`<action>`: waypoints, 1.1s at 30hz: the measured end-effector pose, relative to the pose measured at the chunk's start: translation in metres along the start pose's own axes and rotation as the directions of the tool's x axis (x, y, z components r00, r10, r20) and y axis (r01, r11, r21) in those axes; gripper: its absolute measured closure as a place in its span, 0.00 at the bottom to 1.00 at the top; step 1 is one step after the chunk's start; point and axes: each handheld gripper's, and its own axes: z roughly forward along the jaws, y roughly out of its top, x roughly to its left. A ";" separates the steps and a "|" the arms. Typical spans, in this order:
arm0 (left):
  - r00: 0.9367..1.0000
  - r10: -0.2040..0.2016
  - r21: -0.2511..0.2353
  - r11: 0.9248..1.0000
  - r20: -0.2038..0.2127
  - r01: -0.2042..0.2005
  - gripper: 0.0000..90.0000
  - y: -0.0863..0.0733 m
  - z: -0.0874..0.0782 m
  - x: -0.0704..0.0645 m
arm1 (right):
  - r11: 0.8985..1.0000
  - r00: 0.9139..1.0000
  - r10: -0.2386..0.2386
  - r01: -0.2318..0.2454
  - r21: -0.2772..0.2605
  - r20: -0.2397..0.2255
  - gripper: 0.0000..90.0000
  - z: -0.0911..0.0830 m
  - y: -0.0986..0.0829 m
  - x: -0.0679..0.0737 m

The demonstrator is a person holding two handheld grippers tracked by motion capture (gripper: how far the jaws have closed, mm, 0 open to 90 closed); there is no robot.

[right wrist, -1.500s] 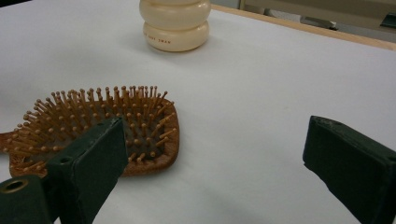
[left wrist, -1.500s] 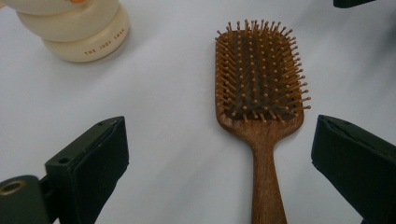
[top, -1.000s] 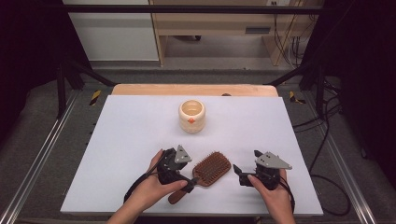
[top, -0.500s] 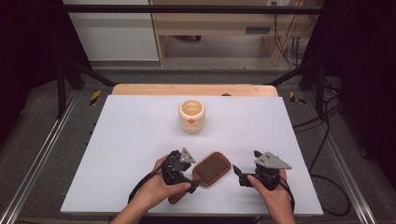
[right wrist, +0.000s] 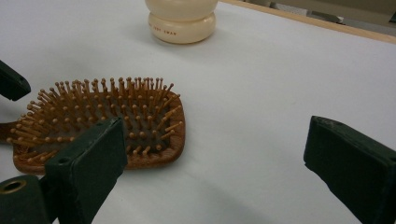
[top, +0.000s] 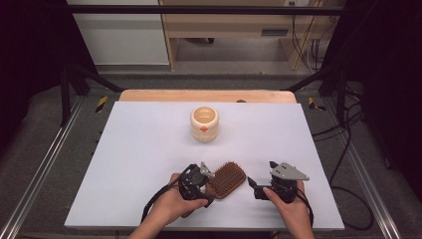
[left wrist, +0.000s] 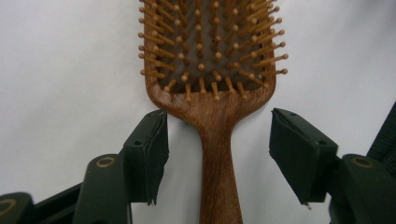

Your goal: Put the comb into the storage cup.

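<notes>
Wooden hairbrush (top: 227,179) is our landmark; it lies bristles-up on the white desk (top: 129,164), near the person's edge, handle pointing back toward the left hand.

Nearest to us, the left gripper (top: 198,180) sits right at the brush's handle end. In the left gripper view its fingers (left wrist: 149,154) stand wide apart, one on either side of the neck where the handle (left wrist: 218,177) meets the head, neither touching the wood. We judge this a lining-up for a grasp: the narrow neck gives the fingers something slim to close on, and the bristles (left wrist: 210,42) are kept clear ahead of them. Nothing is held.

Just right of the brush's head, the right gripper (top: 253,183) rests low on the desk, pointed at the brush. The right gripper view shows its fingers (right wrist: 93,154) open wide as well, holding nothing, the brush head just beyond the one on the left of the view. We read it as waiting, perhaps ready to steady the head if the brush slides.

Beyond the brush, well apart toward the far side of the desk, stands a cream jar (top: 204,124), upright and open-mouthed, with a small orange mark on its front. A wooden strip (top: 209,95) runs along the far edge behind it.
</notes>
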 end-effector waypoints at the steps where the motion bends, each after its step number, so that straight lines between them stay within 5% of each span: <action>1: 1.000 0.001 0.010 1.000 -0.004 -0.001 0.44 0.000 0.001 0.000 | 1.000 1.000 0.000 0.000 -0.001 0.001 0.07 0.000 0.000 0.000; 19: 1.000 -0.012 0.069 0.998 -0.018 0.013 0.61 -0.003 0.015 -0.001 | 1.000 1.000 -0.001 0.001 0.005 -0.004 0.07 0.000 0.000 0.000; 33: 0.998 0.040 0.087 0.996 -0.049 -0.035 0.71 -0.002 0.016 -0.004 | 1.000 1.000 0.002 -0.002 0.002 0.001 0.07 -0.001 0.000 -0.001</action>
